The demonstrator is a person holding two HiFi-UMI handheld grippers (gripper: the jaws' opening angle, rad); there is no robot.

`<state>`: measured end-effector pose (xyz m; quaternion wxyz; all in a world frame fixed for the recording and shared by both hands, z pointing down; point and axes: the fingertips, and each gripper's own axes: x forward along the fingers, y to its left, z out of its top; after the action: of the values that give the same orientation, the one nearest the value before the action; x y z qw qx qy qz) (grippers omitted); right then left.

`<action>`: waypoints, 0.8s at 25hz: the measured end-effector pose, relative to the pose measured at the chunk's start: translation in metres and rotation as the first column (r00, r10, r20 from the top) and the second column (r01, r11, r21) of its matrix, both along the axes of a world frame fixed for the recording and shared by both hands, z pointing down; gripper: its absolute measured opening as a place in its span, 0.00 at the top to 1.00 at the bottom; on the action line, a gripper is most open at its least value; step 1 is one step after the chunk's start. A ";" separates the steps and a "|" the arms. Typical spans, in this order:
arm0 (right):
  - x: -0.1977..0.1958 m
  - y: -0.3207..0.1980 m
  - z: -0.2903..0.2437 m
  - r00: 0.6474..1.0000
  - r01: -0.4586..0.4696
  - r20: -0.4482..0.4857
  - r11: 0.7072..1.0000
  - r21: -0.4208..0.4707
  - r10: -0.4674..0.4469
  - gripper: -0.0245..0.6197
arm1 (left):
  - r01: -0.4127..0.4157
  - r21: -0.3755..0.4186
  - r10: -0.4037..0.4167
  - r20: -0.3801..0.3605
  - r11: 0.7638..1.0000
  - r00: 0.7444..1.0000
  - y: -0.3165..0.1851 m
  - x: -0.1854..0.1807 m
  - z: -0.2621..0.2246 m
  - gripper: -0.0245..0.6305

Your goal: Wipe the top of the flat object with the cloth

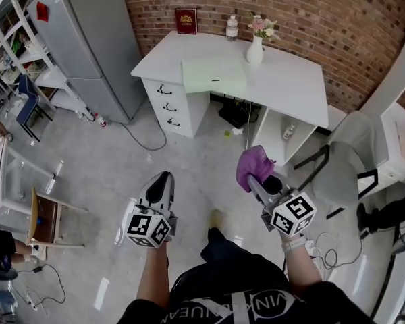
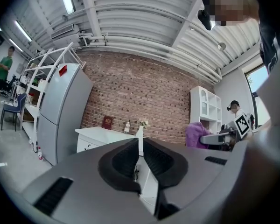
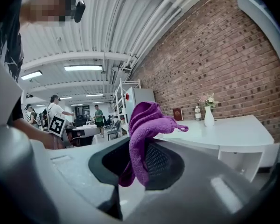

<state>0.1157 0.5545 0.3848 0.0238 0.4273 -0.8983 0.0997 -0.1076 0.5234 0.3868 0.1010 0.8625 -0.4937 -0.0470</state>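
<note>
The right hand-held gripper, lower right in the head view, is clamped on a bunched purple cloth, ready for wiping. The left hand-held gripper is closed and empty. The pale green flat mat lies on the white surface at upper centre, well apart from both.

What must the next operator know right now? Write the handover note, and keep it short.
Left tongs: shut, empty.
Right tongs: shut on the purple cloth.
Flat green mat: lies on the white desk, ahead and, as far as I can judge, out of reach; nothing touches it.
Done: cloth in grip.
Left: step up to the desk and wipe the mat's top with the cloth.
</note>
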 end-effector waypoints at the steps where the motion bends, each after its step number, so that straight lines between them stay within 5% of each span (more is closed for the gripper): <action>1: -0.002 -0.009 0.001 1.000 0.002 0.001 1.000 -0.004 -0.002 0.84 | 0.002 -0.004 -0.002 0.001 1.000 1.000 -0.009 -0.001 0.000 0.91; 20: -0.008 -0.176 0.017 0.999 0.038 0.031 0.997 -0.062 -0.036 0.84 | 0.007 -0.058 -0.006 0.022 0.998 1.000 -0.168 0.000 0.010 0.91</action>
<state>0.1078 0.3786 0.4016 0.0254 0.4082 -0.9027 0.1337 -0.1071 0.3556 0.3966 0.1206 0.8579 -0.4988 -0.0235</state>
